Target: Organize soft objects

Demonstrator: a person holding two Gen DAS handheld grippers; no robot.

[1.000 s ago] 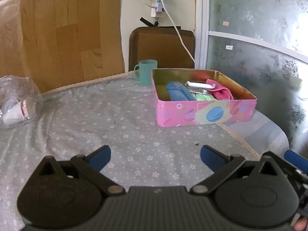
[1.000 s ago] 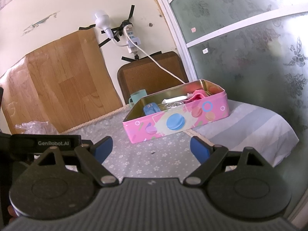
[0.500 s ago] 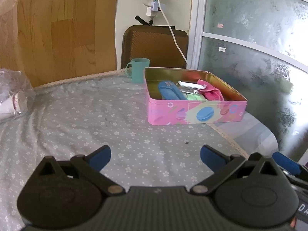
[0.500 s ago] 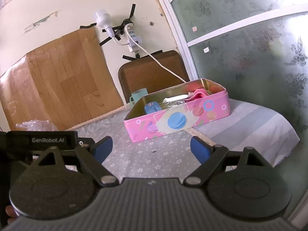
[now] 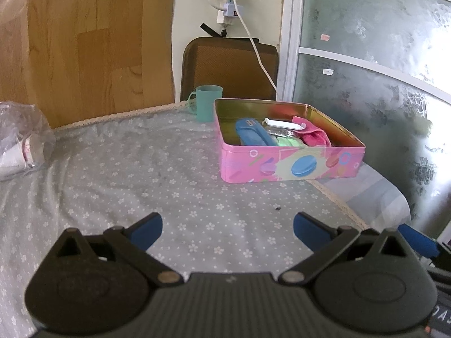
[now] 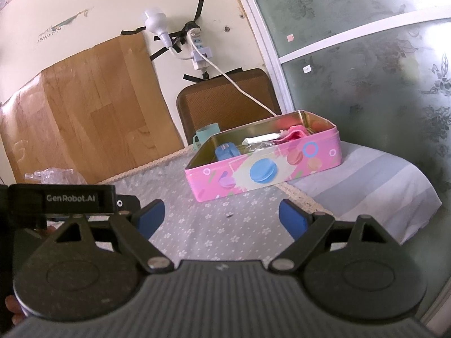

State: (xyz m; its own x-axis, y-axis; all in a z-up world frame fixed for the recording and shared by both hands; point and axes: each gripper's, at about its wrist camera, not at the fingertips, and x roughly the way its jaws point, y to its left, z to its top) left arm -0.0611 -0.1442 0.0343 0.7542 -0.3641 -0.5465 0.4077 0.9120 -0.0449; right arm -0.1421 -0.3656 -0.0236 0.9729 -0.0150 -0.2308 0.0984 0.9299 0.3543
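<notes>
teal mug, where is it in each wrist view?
Left wrist: teal mug upper centre, just left of the pink tin's far corner.
Right wrist: teal mug centre, partly hidden behind the tin's far left corner.
Shared landmark: brown chair back behind it.

Floral-cloth table [image 5: 157, 186] w/ pink tin [image 5: 290, 166], teal mug [image 5: 208, 102], plastic bag [image 5: 24, 140] on it

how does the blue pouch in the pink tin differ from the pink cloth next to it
The flat blue zip pouch keeps a long, smooth oblong shape; the pink terry cloth is crumpled into a loose heap. The blue zip pouch lies toward the left wall of the pink macaron-print tin; the pink terry cloth sits toward the right wall. Both rest inside the tin, untouched by either gripper.
</notes>
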